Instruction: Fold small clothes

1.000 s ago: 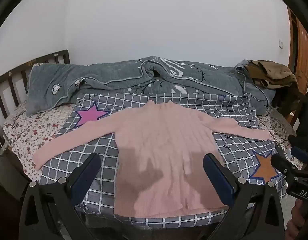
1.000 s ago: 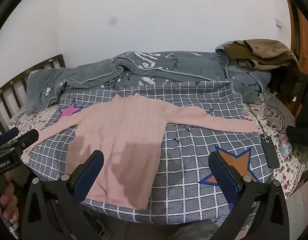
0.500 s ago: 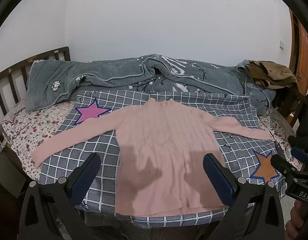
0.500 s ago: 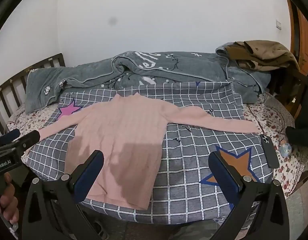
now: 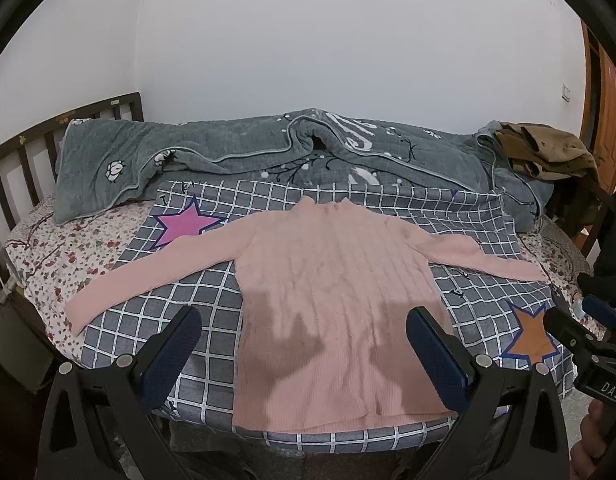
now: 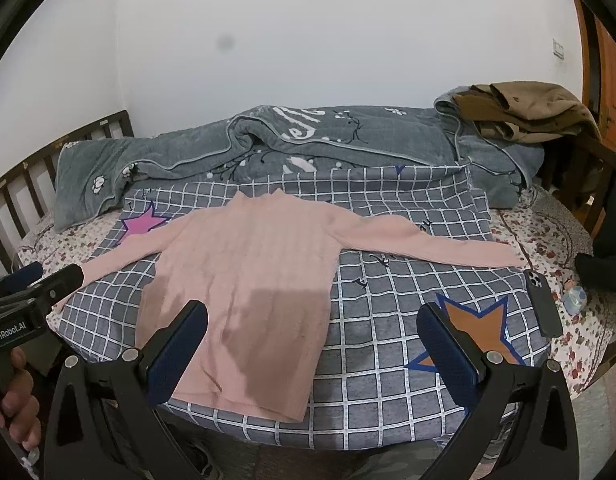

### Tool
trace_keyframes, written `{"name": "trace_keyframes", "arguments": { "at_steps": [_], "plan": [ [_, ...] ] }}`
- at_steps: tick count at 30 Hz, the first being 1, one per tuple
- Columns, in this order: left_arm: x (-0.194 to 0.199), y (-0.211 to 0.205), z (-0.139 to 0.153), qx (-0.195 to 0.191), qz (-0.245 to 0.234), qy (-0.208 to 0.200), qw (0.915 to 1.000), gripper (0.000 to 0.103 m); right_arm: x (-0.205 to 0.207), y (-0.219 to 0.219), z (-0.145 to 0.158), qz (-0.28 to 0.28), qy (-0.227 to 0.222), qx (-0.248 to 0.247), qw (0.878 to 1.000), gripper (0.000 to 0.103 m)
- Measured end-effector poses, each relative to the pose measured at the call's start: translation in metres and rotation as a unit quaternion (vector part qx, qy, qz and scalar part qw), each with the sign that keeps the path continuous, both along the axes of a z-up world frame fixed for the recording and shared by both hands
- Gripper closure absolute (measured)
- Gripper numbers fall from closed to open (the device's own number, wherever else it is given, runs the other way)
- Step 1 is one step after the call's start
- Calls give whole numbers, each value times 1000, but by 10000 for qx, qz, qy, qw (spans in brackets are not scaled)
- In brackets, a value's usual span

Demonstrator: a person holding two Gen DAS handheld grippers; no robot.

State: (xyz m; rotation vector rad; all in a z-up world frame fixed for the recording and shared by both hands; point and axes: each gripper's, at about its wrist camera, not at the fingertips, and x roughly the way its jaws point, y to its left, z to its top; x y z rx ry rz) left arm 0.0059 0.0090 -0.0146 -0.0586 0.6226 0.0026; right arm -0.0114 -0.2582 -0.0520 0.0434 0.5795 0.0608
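Note:
A pink long-sleeved ribbed sweater (image 5: pixel 331 292) lies flat, sleeves spread wide, on a grey checked cloth (image 5: pixel 459 216) on a bed; it also shows in the right wrist view (image 6: pixel 252 280). My left gripper (image 5: pixel 304 320) is open and empty, held above the sweater's hem at the near edge. My right gripper (image 6: pixel 313 312) is open and empty, held above the sweater's right hem side and the checked cloth. The left gripper (image 6: pixel 32 292) shows at the left edge of the right wrist view; the right gripper (image 5: pixel 587 336) shows at the right edge of the left wrist view.
A rumpled grey blanket (image 5: pixel 268 152) lies along the back of the bed. Brown clothes (image 6: pixel 523 112) are piled at the back right. A dark phone (image 6: pixel 541 304) and a small bottle (image 6: pixel 573 294) lie at the right. A wooden headboard (image 5: pixel 24 148) is at the left.
Both grippers have drifted slightly, so the bed sits a little lower in the left view. The sweater has not moved and both grippers stay open.

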Motion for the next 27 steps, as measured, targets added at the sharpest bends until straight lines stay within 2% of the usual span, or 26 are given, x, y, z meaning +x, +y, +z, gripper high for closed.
{"name": "trace_keyframes", "arguments": {
  "at_steps": [27],
  "plan": [
    [0, -4, -1, 151, 41, 1, 9999, 0, 0, 2, -2, -15, -25, -3, 10000, 1]
  ]
}}
